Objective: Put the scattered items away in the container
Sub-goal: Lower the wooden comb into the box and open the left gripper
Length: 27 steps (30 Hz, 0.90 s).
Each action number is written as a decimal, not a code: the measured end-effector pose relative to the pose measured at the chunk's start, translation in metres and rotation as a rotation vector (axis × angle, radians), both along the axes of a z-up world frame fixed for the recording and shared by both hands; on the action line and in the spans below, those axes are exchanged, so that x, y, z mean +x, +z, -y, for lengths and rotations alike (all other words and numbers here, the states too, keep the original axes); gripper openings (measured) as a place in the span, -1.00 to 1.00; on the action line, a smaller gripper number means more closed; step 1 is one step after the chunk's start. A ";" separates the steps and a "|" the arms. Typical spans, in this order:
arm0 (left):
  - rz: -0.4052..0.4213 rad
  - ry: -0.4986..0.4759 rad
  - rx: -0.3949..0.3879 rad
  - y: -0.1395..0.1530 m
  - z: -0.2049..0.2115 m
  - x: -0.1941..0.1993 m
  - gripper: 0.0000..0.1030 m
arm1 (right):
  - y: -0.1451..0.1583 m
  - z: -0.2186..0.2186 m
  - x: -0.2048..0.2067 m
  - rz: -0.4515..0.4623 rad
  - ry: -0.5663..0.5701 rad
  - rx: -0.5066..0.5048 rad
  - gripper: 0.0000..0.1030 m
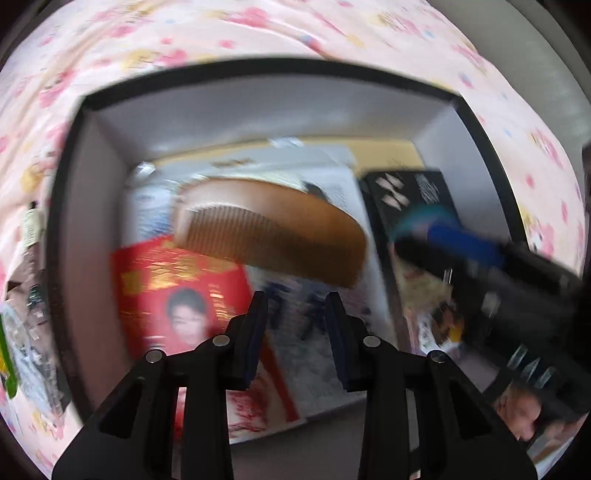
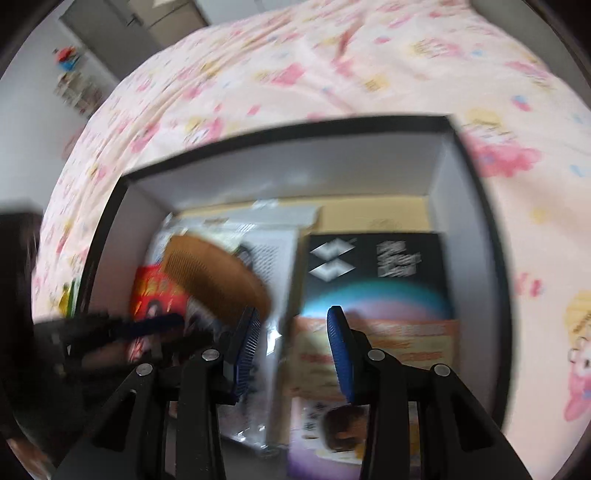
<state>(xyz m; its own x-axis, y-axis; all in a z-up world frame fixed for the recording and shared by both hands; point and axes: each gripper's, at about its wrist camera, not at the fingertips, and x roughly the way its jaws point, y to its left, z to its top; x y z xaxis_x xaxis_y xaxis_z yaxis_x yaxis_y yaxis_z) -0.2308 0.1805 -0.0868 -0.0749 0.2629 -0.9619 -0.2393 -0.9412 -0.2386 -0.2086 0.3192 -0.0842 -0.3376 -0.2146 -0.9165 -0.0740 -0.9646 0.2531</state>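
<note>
The left gripper (image 1: 297, 314) has its jaws spread apart with nothing between them; through the gap shows only blurred printed paper on the box floor. The right gripper (image 2: 293, 326) stands likewise parted and empty, its blue pads bare. Just above the left jaws, in the middle of the left wrist frame, the wooden comb (image 1: 273, 236) sits over a red booklet (image 1: 177, 291) and white leaflets inside the black-rimmed box (image 1: 258, 70), so this item is already within the container, though the blur hides whether it has settled flat or is tilted. To the right of it lies a black booklet (image 1: 410, 195)

Both tools crowd over the same opening: the right gripper enters at the right of the left wrist frame, close to the comb's end. I judge the main risk to be the two tools knocking together, or one finger catching the comb and flicking it out onto the pink bedsheet (image 1: 184, 33). Loose paper could also snag on a fingertip and lift out

The box walls are tall and close at left and right; open room lies upward and toward the top of both frames, over the sheet. At the far left edge some small items (image 1: 29, 325) lie outside the rim, too blurred to name
</note>
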 end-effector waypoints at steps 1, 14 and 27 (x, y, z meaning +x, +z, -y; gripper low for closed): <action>-0.005 -0.004 -0.010 -0.001 -0.003 -0.001 -0.38 | 0.002 -0.005 0.001 -0.010 -0.023 0.003 -0.34; -0.085 0.173 0.084 0.015 0.032 -0.036 -0.36 | -0.006 0.009 -0.021 0.041 0.029 -0.004 -0.34; -0.006 0.167 0.130 -0.004 0.011 -0.047 -0.36 | 0.001 -0.002 -0.016 0.003 -0.008 0.074 -0.34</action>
